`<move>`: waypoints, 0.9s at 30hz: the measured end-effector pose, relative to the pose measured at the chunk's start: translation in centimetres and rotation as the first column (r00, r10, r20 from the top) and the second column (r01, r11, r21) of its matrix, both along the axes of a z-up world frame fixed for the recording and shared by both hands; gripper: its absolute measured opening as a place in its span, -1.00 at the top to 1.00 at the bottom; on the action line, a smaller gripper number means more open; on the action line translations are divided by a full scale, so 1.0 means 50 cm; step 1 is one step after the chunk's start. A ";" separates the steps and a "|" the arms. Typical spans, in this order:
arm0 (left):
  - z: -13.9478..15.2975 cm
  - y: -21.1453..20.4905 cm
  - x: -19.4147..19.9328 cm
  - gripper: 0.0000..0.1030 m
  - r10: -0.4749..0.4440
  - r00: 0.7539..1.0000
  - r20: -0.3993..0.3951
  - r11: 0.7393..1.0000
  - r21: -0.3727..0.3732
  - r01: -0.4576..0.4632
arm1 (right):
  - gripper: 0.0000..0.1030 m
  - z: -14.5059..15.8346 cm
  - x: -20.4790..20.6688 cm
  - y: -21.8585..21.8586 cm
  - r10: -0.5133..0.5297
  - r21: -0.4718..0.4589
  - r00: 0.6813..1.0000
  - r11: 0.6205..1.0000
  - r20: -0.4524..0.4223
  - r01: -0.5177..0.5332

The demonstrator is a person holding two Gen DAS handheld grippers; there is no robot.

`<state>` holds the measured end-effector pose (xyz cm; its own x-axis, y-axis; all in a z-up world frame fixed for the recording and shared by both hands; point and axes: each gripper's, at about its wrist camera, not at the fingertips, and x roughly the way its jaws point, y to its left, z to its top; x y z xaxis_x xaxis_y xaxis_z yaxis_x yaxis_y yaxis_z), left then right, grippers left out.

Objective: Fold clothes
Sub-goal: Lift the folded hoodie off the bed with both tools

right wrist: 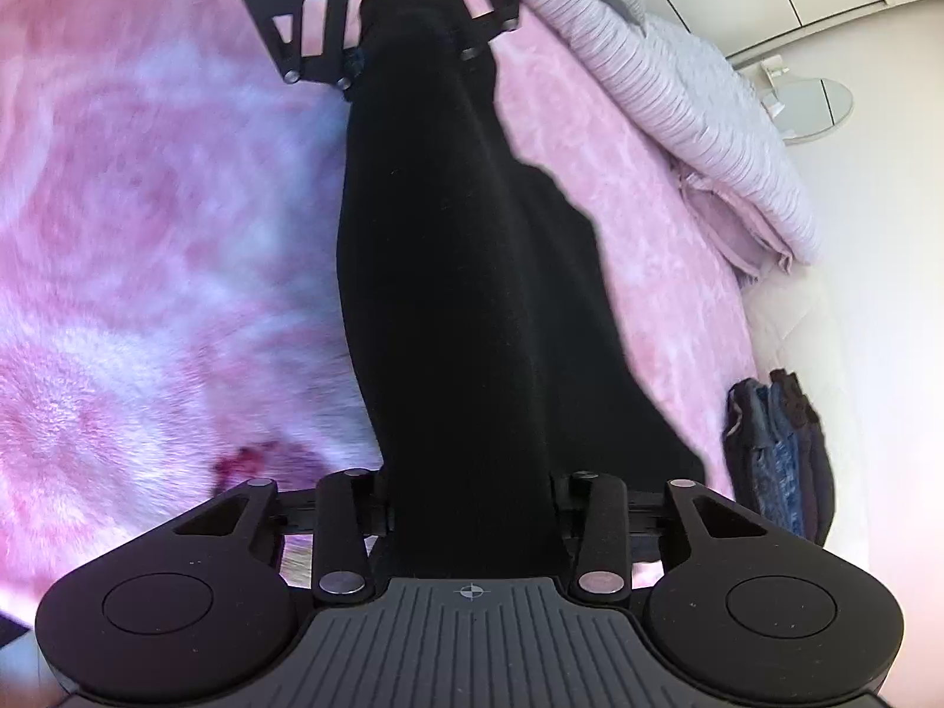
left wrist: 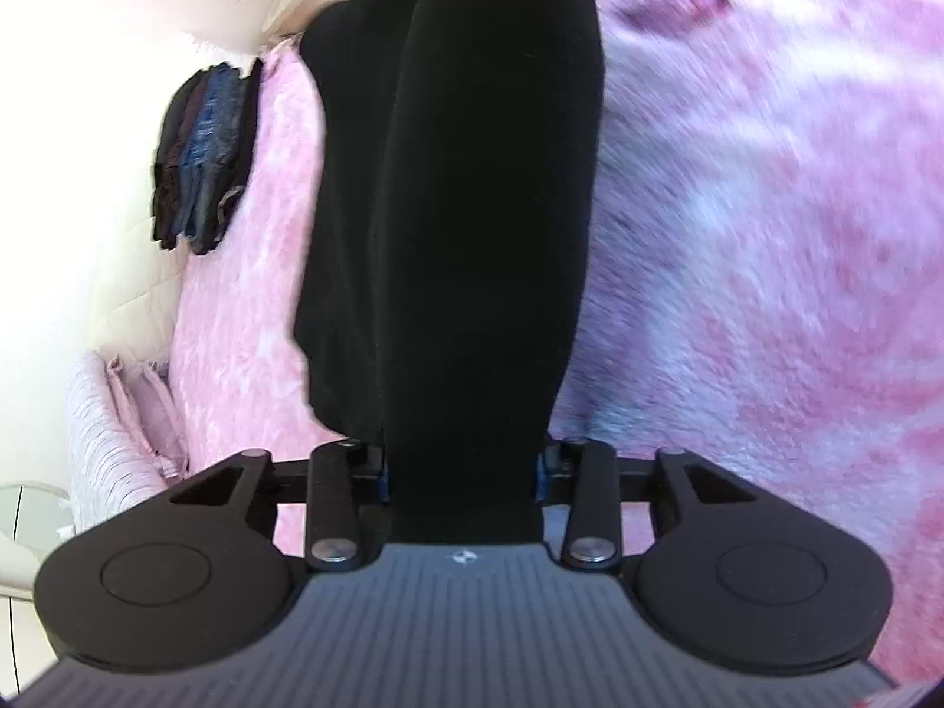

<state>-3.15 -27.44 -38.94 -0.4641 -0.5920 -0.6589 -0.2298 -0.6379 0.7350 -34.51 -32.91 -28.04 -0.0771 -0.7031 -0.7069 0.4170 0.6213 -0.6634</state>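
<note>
Black garment (left wrist: 454, 206), bunched into a long dark band, stretches between the two grippers and hangs clear above the pink blanket (left wrist: 767, 236). One end runs into the left gripper (left wrist: 461, 472), whose fingers are clamped on it; the other end runs into the right gripper (right wrist: 472, 507), fingers likewise pressed on the cloth from both sides. In the right wrist view the left gripper (right wrist: 377, 29) shows at the far end of the band, facing back. A loose flap of the garment sags off the band on the side toward the bed's edge.

Likely risks: the grip on each end takes only a bunched handful, so a hard pull apart could slip the cloth out of one pair of fingers and drop that end. The hanging flap could fold under as the band comes down, leaving a crooked crease. The fluffy blanket may drag on the cloth and wrinkle it if it is slid rather than lowered.

Beyond the fingers the blanket lies open and wide on one side, good room for laying out. On the other side the bed's edge is near, with a stack (right wrist: 779, 448) of folded jeans and a striped pillow (right wrist: 678, 94) along it, then the wall.
</note>
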 end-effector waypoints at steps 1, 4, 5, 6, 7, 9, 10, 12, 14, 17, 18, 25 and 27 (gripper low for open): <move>0.023 -0.001 -0.004 0.38 0.005 1.000 -0.006 1.000 0.002 -0.005 | 0.27 0.021 -0.005 -0.005 0.007 -0.003 1.000 1.000 -0.004 -0.007; 0.100 0.000 -0.015 0.40 0.023 1.000 -0.022 1.000 0.019 -0.022 | 0.28 0.099 -0.016 -0.005 0.023 -0.006 1.000 1.000 -0.018 -0.023; 0.127 0.002 -0.018 0.40 0.026 0.999 -0.026 0.999 0.025 -0.026 | 0.29 0.125 -0.019 0.000 0.025 0.001 1.000 1.000 -0.016 -0.024; 0.154 0.009 -0.017 0.41 0.024 0.999 -0.024 0.999 0.032 -0.023 | 0.29 0.152 -0.023 0.004 0.027 0.012 1.000 1.000 -0.014 -0.026; 0.180 0.016 -0.018 0.41 0.026 0.999 -0.024 0.999 0.040 -0.025 | 0.29 0.180 -0.026 0.007 0.031 0.020 0.999 0.999 -0.014 -0.030; 0.234 0.025 -0.024 0.42 0.034 0.999 -0.021 0.997 0.066 -0.033 | 0.29 0.237 -0.034 0.012 0.039 0.037 0.999 0.999 -0.012 -0.038; 0.259 0.030 -0.028 0.42 0.037 0.999 -0.016 0.996 0.079 -0.036 | 0.29 0.264 -0.039 0.014 0.034 0.055 0.999 0.998 0.000 -0.034; 0.306 0.036 -0.041 0.42 0.042 0.999 -0.003 0.993 0.110 -0.042 | 0.29 0.318 -0.054 0.014 0.023 0.104 0.999 0.994 0.024 -0.026; 0.349 0.040 -0.057 0.42 0.042 0.999 0.013 0.990 0.135 -0.043 | 0.29 0.367 -0.074 0.013 0.010 0.159 0.999 0.987 0.054 -0.018; 0.408 0.039 -0.092 0.42 0.044 0.998 0.036 0.987 0.156 -0.049 | 0.29 0.432 -0.110 0.004 0.000 0.208 0.995 0.978 0.095 -0.020; 0.425 0.037 -0.105 0.43 0.047 0.998 0.042 0.986 0.159 -0.053 | 0.29 0.451 -0.127 -0.002 0.002 0.211 0.994 0.977 0.106 -0.025; 0.504 0.015 -0.259 0.43 0.090 0.993 0.079 0.983 0.154 -0.102 | 0.29 0.525 -0.284 -0.057 0.067 0.173 0.985 0.980 0.158 -0.094; 0.522 0.007 -0.315 0.43 0.101 0.991 0.089 0.983 0.147 -0.114 | 0.29 0.539 -0.343 -0.078 0.085 0.154 0.983 0.982 0.165 -0.110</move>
<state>-18.91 -27.08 -12.85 -0.3447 -0.5261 -0.7774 -0.2085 -0.7646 0.6098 -51.66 -36.83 -1.10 0.1074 -0.5771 -0.8096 0.4402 0.7577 -0.4817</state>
